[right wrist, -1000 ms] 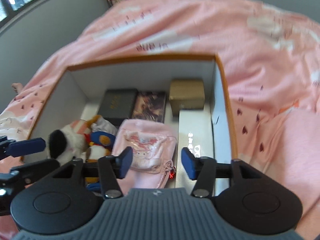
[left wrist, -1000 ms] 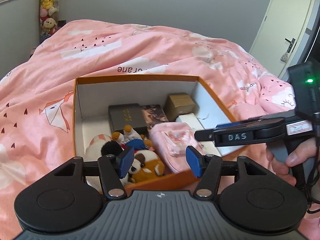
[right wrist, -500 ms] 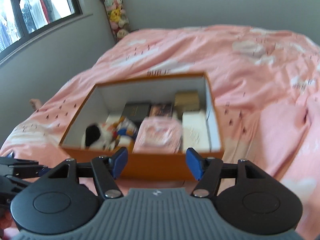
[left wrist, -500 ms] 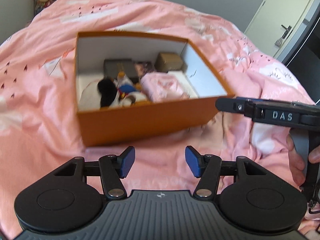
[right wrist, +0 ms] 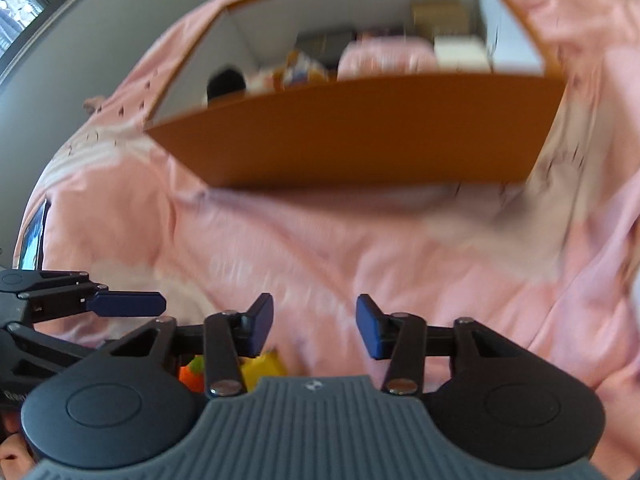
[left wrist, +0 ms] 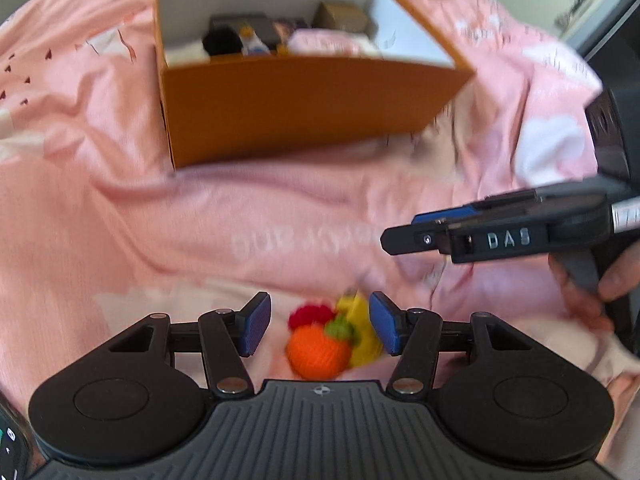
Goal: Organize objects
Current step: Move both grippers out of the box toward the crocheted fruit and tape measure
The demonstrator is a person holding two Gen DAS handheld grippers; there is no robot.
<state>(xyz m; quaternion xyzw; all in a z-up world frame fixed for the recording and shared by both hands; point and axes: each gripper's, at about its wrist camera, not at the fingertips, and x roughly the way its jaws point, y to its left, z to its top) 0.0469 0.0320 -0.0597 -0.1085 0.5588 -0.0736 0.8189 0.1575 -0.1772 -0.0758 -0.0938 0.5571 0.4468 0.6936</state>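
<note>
Both grippers pulled back from box, dipped down toward blanket. Near me: left gripper (left wrist: 319,329) spread, nothing pinched; little knitted fruit toys (left wrist: 332,340), orange, yellow, red, lie on pink blanket (left wrist: 120,220) right between its fingers. Right gripper (right wrist: 315,327) closing, empty, only blanket between fingers; toys peek just left of it. Farther off: orange box (left wrist: 304,108), already holding stuffed animal, pouch, small boxes. I think pick-up step starts now. Next: lower left gripper, squeeze softly, toys squashy.

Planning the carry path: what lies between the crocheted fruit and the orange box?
Only bare pink duvet lies between the crocheted fruit and orange box, per the left wrist view.
</note>
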